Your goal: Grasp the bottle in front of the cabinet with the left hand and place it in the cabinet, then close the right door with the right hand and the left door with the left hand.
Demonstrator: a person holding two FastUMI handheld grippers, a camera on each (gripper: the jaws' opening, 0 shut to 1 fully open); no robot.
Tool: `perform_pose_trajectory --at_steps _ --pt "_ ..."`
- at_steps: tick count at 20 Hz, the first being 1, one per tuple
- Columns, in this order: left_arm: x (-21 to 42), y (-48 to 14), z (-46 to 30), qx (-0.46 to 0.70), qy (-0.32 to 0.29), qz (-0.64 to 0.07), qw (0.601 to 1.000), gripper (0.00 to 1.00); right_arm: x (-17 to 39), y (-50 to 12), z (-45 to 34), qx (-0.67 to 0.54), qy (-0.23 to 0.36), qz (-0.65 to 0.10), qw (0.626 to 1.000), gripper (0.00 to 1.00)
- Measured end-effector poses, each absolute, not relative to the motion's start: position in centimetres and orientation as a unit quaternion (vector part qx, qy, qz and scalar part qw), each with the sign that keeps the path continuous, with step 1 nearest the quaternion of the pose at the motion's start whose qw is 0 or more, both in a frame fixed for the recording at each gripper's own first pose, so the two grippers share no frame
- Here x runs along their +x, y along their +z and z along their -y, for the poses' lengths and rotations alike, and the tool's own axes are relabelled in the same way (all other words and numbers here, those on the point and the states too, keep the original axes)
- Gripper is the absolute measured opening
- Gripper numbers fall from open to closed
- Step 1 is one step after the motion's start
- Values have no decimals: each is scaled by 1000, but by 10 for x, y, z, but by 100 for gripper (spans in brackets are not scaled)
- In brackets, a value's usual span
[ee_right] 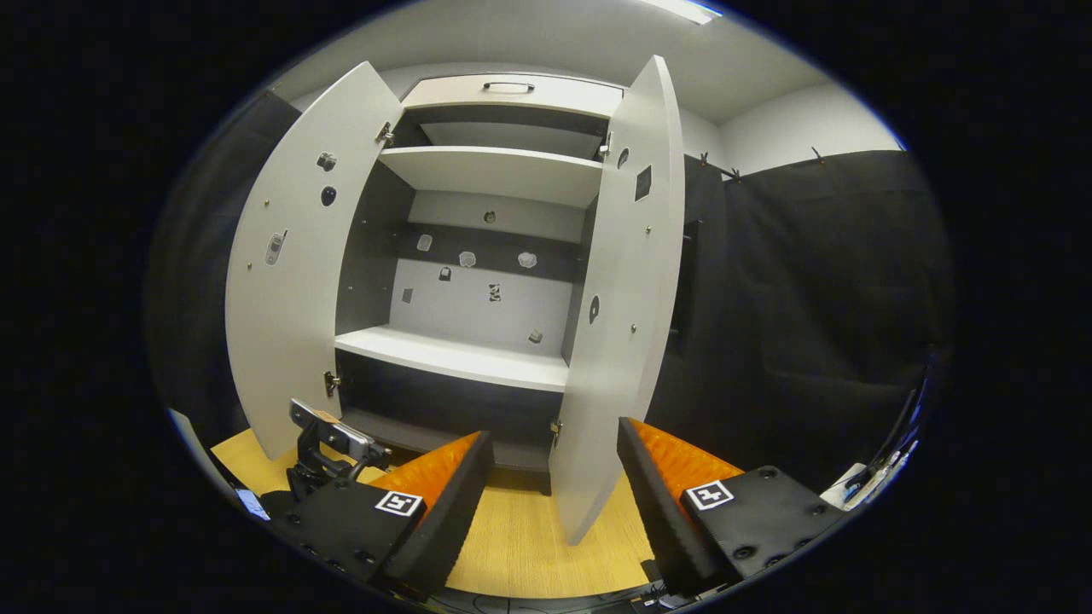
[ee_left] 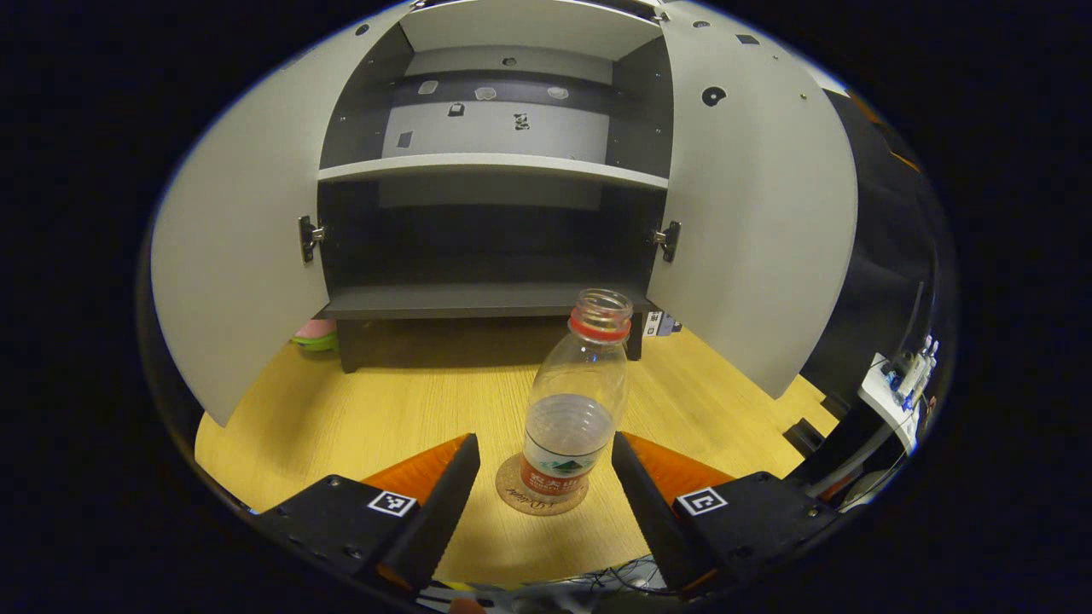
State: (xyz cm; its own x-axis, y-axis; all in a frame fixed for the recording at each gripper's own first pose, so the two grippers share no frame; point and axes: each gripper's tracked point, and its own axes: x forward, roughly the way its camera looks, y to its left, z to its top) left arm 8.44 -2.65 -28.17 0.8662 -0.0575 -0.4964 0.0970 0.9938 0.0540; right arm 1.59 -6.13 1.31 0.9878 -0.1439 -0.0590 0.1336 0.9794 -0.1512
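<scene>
Uncapped bottle [ee_left: 573,405] (some water) before open cabinet [ee_left: 490,166]

Behind the cabinet's left door [ee_left: 235,256] something pink and green [ee_left: 316,336] peeks out, too hidden to name, and the small stickers on the cabinet's back panel [ee_right: 486,303] are too tiny to read.

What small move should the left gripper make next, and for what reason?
Probably ease the left gripper forward a little, then shut it. Its fingers stand open on either side of the bottle, not touching it, and the bottle stands upright on a round coaster on the table before the open cabinet.
</scene>
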Motion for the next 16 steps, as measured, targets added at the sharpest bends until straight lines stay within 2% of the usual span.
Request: perform_pose_trajectory --at_steps 11,14,16 --pt "122 -336 36 41 -33 -292 955 95 48 3 87 -73 -74 -56 993 96" --pt "126 -333 41 42 -39 -306 950 76 54 4 98 -72 -79 -55 993 96" --pt "130 -317 44 35 -43 -307 950 75 58 5 104 -69 -81 -52 993 96"
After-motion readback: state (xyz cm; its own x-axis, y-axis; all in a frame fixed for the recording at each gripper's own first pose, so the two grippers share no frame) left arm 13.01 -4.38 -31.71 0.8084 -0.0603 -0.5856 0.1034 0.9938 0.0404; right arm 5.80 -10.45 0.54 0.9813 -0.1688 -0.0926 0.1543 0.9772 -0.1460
